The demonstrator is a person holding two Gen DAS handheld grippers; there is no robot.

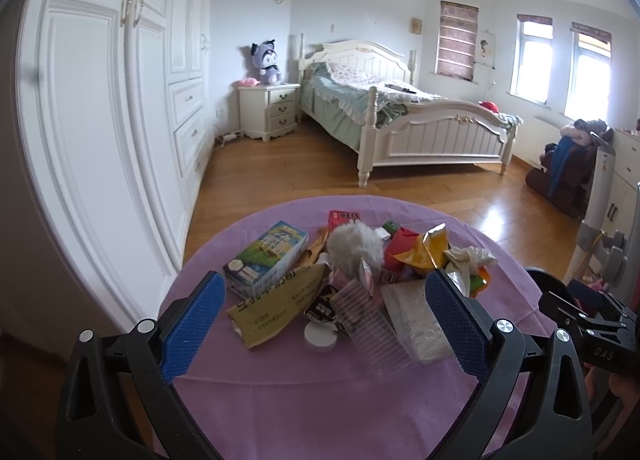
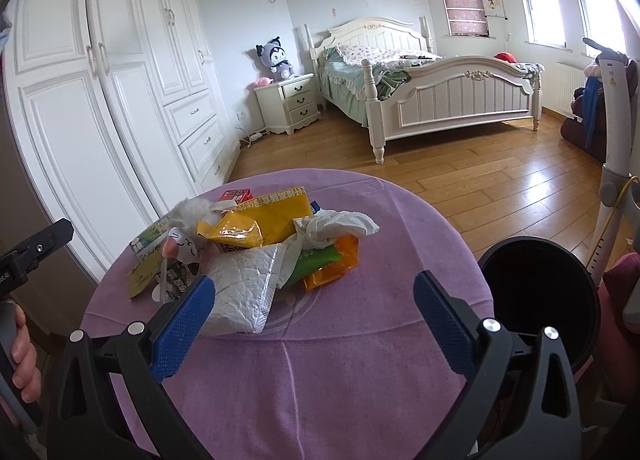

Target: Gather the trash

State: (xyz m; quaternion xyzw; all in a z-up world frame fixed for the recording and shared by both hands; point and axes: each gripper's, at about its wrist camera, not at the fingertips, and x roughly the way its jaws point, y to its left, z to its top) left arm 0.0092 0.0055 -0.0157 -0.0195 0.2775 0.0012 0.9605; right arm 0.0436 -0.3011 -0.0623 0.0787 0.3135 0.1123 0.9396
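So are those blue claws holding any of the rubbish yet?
No. The left gripper and right gripper are both open, hovering over the trash pile without gripping anything.

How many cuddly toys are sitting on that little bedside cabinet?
2: a grey-purple plush doll sits on the nightstand beside the bed, and a small pink plush lies left of it.

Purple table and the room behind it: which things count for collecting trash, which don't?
Job: silver pouch, crumpled tissue, yellow wrapper, ridged clear cup, blue carton, black bin.
Not job: plush toy, bed, nightstand.
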